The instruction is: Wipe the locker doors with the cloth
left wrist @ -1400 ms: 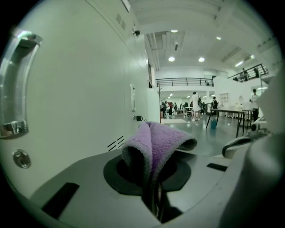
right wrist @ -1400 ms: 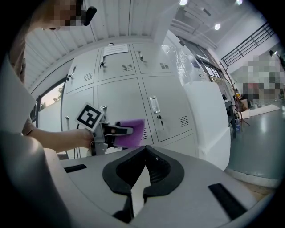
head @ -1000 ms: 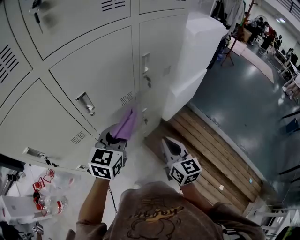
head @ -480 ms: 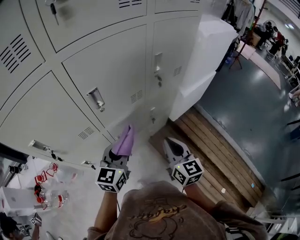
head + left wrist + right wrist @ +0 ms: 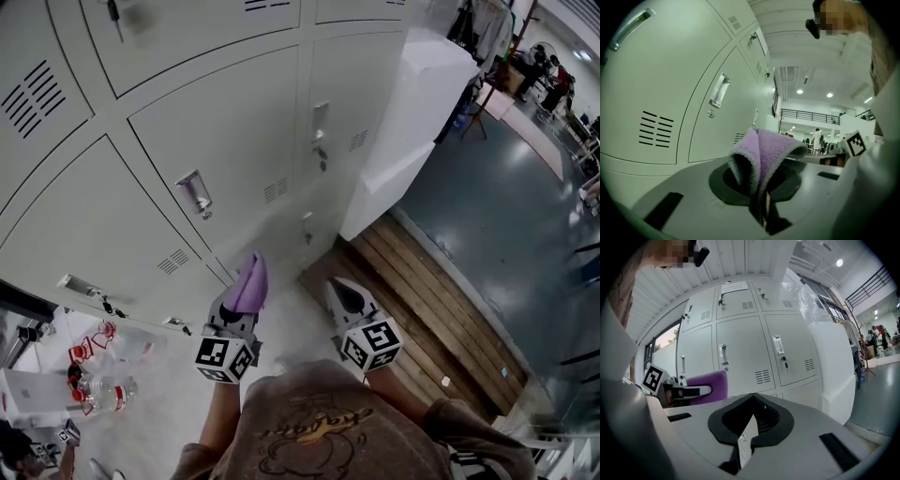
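Now, left gripper [image 5: 241,304] fingers [image 5: 689,187] tight on the purple cloth [image 5: 250,279], right gripper [image 5: 337,288] fingers [image 5: 693,427] together, empty.

A tall white box-shaped unit [image 5: 412,122] rises just beside a low platform of brown wooden planks [image 5: 422,291]. Past the platform spreads a glossy dark grey floor [image 5: 487,197]. Clear plastic bottles with red labels [image 5: 94,398] cluster at lower left. Several people [image 5: 544,70] are far off at upper right.

No text legible in any view, paper notice [image 5: 733,287] on top-row locker door [image 5: 738,305], upper centre of right gripper view, print too small, cursive print on shirt [image 5: 314,433], bottom centre of head view, indistinct
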Available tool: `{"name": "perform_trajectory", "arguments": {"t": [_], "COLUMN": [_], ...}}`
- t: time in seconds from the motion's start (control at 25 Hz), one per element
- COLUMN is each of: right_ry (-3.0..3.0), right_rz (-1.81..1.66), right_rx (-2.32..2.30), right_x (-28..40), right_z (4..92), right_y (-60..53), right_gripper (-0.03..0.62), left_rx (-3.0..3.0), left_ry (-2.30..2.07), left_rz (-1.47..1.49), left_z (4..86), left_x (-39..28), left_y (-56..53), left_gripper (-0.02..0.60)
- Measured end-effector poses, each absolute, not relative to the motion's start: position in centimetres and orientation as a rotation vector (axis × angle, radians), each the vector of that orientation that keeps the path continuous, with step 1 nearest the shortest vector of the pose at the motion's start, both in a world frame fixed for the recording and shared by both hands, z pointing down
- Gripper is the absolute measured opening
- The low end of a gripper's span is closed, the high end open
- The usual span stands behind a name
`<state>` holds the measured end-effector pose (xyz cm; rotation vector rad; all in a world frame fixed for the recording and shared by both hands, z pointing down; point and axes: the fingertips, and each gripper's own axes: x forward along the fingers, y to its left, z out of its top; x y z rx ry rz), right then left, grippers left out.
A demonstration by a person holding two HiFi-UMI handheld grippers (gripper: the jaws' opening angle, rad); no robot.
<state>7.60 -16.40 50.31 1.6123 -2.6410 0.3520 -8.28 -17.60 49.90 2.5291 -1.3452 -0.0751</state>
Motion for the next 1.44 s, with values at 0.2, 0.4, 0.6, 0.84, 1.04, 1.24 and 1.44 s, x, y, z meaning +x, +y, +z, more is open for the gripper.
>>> {"name": "perform_trajectory", "arguments": {"t": [0.2, 0.4, 0.6, 0.84, 1.04, 1.24, 1.44], "right_ry": [-2.651, -2.659, -2.671, -2.677, -2.679, -2.686, -2.688], "right_rz": [0.345, 0.335, 0.333, 0.338, 0.338, 0.337, 0.332], "right_rx": [1.606, 1.589, 1.57, 1.569, 1.568, 1.565, 1.562], "right_x": [7.5, 7.2, 6.9, 6.9, 6.9, 6.8, 6.6], "right_z": [50.2, 50.1, 50.1, 49.9, 49.7, 49.6, 49.5], "right_y": [-16.5, -16.4, -16.3, -16.2, -16.0, -15.8, -15.7], "right_gripper": [-0.003, -0.003, -0.003, -0.003, -0.003, -0.003, -0.003], "left_rx": [2.52, 2.498, 2.496, 2.487, 2.47, 2.468, 2.46], "left_ry": [-1.354, -1.366, -1.375, -1.388, -1.406, -1.404, -1.404], "left_rz": [-0.077, -0.088, -0.087, -0.077, -0.083, -0.087, -0.105], "left_z": [49.8, 49.7, 49.5, 49.7, 49.7, 49.8, 49.7], "left_x": [-8.7, -8.9, -9.0, -9.5, -10.0, -10.0, -10.1], "left_y": [-17.5, -17.3, -17.2, -16.8, -16.5, -16.1, -15.8], "left_gripper": [0.038, 0.038, 0.038, 0.038, 0.038, 0.038, 0.038]}}
